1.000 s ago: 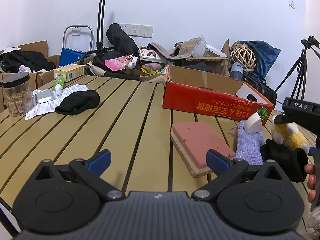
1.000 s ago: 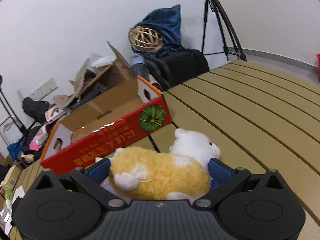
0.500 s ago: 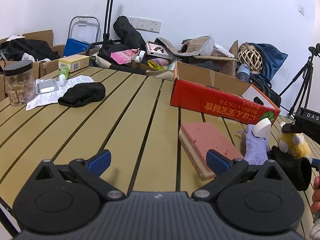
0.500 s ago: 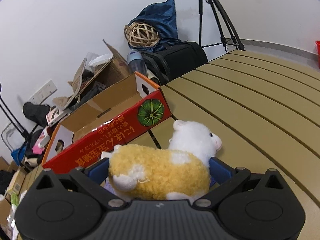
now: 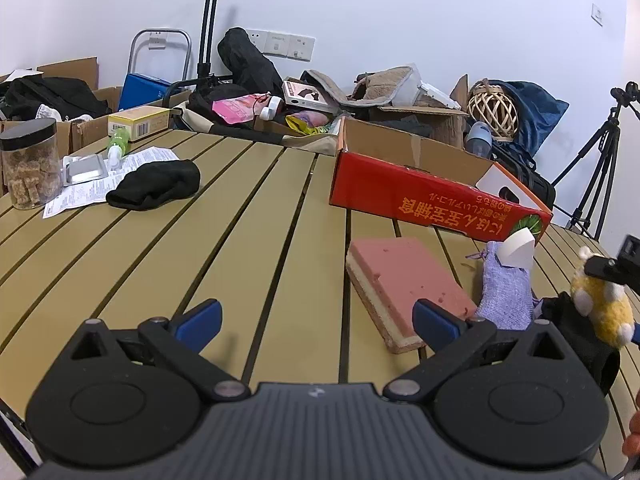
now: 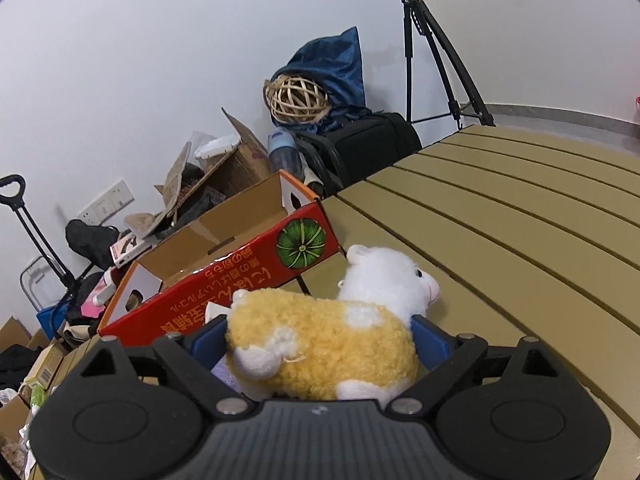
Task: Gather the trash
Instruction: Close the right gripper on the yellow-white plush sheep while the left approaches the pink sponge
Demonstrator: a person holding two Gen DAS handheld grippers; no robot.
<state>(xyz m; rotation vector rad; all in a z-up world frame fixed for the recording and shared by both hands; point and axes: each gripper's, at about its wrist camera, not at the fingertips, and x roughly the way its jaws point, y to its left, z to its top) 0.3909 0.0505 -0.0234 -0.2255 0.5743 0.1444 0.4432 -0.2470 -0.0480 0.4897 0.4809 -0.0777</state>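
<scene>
Trash candidates lie scattered on the slatted desk (image 5: 248, 216); the red carton (image 5: 432, 196), open-topped at the far side, looks like the likely bin, though that is a guess.

Risks, largest thing first:
- Red carton: light and open. A push from either gripper could slide it across the slats.
- Plush sheep (image 6: 320, 344): sits between the jaws of the right gripper (image 6: 316, 344), which are closing. The pads appear to meet its fleece at both flanks, but firm clamping cannot be confirmed. Soft pile compresses, so a shallow hold may slip. It also may not be trash at all; a wrong pick wastes the move.
- Pink sponge block (image 5: 404, 280): just ahead of the left gripper (image 5: 316, 318), whose jaws stand wide apart and empty. One pad overlaps its near corner in view and could nudge it.
- Lilac pouch (image 5: 506, 292) with a white wedge (image 5: 518, 250) on it: beside the sheep; could be dragged along.
</scene>
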